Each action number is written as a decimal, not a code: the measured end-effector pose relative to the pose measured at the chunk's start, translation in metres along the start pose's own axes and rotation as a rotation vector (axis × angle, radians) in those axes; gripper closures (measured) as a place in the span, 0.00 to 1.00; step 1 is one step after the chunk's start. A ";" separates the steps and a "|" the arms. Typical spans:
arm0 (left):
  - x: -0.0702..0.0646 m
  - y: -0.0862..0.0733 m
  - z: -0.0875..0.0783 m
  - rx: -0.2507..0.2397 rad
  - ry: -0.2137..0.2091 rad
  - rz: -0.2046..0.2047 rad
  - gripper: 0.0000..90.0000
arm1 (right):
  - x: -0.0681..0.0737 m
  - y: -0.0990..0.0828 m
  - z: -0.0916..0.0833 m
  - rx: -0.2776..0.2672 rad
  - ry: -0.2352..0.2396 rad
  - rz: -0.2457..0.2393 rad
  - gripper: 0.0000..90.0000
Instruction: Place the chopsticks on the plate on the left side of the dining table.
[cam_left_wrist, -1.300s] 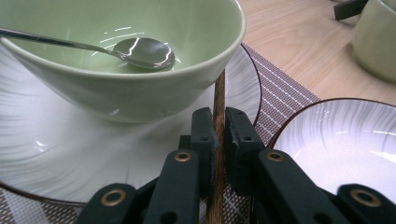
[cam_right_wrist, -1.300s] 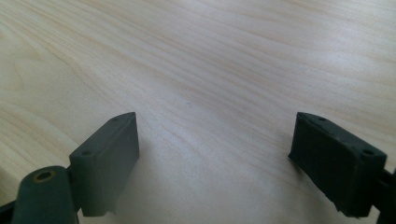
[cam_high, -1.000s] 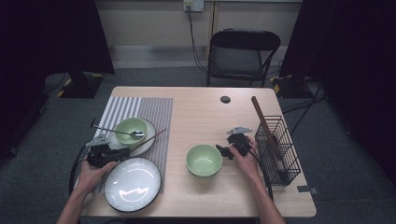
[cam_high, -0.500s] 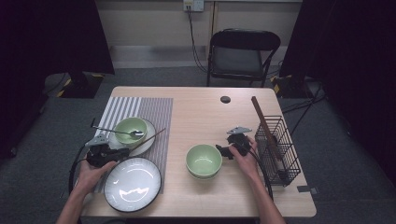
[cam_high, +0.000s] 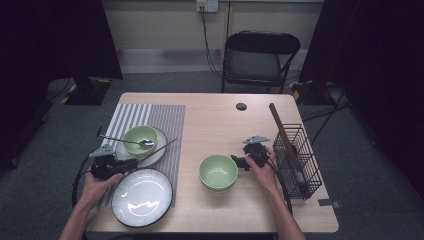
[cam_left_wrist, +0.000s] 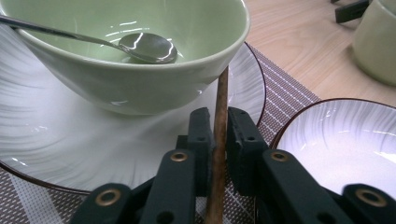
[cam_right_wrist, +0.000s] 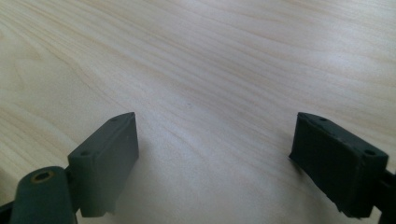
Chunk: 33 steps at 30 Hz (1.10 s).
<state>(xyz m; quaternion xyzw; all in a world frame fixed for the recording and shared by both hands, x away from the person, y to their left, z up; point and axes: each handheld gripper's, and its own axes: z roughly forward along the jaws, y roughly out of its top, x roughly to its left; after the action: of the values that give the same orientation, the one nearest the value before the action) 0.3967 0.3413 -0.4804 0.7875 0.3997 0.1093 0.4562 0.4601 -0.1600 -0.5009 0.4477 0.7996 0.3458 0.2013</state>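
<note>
Broadly, the wooden table carries a striped placemat on its left side and a black wire rack at its right edge. A white plate sits near the front left; behind it a smaller plate holds a green bowl with a spoon inside. Another green bowl stands mid-table. Left gripper: jaws have just been opening, a slight gap showing beside the chopstick, which runs between them and leans on the bowl's rim. Right gripper: jaws spread wide over bare tabletop, holding nothing, just right of the middle bowl.
</note>
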 end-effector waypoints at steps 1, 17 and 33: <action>0.000 0.000 -0.001 0.000 0.000 0.000 0.86 | 0.000 0.000 0.000 0.000 0.000 0.000 0.16; -0.008 0.011 -0.015 -0.063 0.023 -0.029 0.51 | 0.000 0.000 0.000 0.000 0.000 0.000 0.16; -0.043 0.044 0.002 -0.039 -0.011 0.041 0.37 | 0.000 0.004 0.000 0.025 -0.003 0.010 0.18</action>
<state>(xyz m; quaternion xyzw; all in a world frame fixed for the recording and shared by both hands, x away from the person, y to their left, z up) 0.3926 0.2970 -0.4381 0.7872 0.3786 0.1219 0.4713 0.4619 -0.1586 -0.4981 0.4547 0.8013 0.3362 0.1952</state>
